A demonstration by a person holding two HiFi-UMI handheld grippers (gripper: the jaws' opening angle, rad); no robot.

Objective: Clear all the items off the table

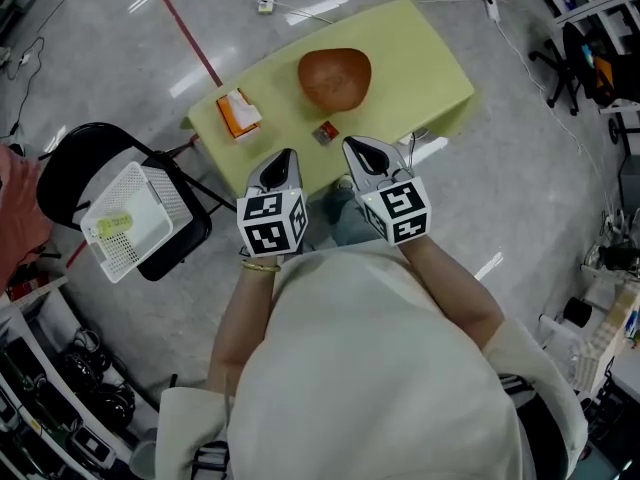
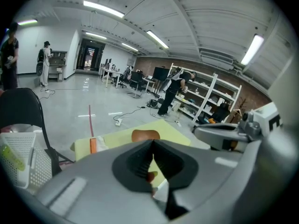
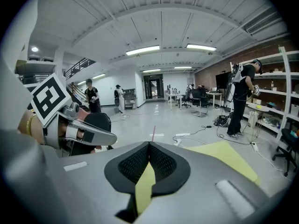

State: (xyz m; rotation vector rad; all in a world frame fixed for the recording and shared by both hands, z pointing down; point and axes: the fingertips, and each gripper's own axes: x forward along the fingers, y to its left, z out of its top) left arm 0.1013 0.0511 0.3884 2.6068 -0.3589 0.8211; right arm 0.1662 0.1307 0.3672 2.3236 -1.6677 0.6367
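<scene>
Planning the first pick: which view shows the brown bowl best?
The head view: the whole bowl shows from above on the yellow table. The left gripper view catches only its upper part. The right gripper view misses it.

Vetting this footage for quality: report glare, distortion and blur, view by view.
Head view: sharp, lamp streaks glare on the glossy floor. Left gripper view: fisheye bends the ceiling lamps, corners black. Right gripper view: same bending; the close right gripper looks soft.
</scene>
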